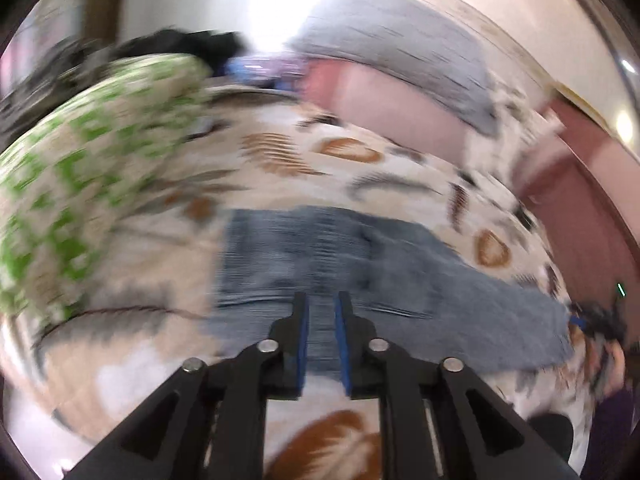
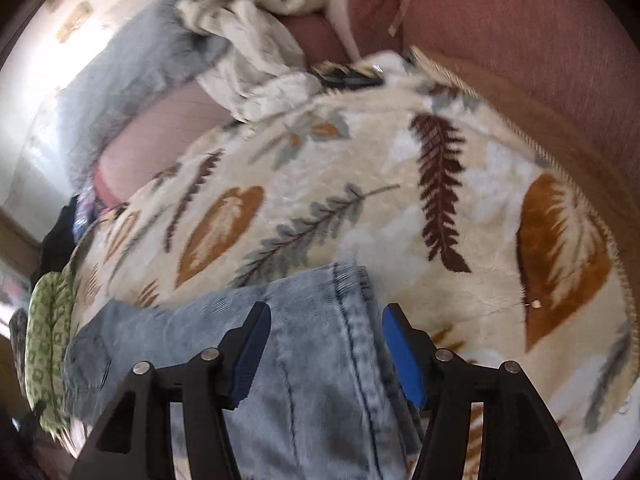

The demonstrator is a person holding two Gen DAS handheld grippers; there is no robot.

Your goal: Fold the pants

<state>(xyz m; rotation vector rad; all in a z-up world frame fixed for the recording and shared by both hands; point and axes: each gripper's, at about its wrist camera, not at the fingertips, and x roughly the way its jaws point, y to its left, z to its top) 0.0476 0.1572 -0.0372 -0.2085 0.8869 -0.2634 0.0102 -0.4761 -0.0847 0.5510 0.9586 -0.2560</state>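
Black linkage arms w/ blue pads are filling the bottom of both views. Left hand-held gripper (image 1: 322,300) is hovering over the near edge of the jeans (image 1: 360,272); its 2 pads are sitting close w/ a narrow gap showing between them, nothing caught in that gap as far as the blur lets me tell. Right hand-held gripper (image 2: 326,316) is standing spread wide, pads well apart, straddling a seamed part of the jeans (image 2: 320,360) w/o pinching it.

Jeans are lying on the leaf-print blanket (image 2: 360,184) covering a bed or sofa, can't tell which. They're looking like a fairly flat, wide denim panel, running from in front of the left gripper out toward the right one. Whether a fold is already in is unclear; left view is badly motion-blurred.

Step, as I'm judging it: both grippers are lining up on denim edges for a grab, so prob early or mid fold. Next move is calling for the right one to drop onto the seam edge and shut on 1 clean layer stack, the left one matching at its end, then lifting together so the cloth isn't twisting.

Containers: none showing. Green-patterned cushion (image 1: 80,168) and grey pillow (image 1: 400,40) are sitting at the far side, well apart from the jeans.
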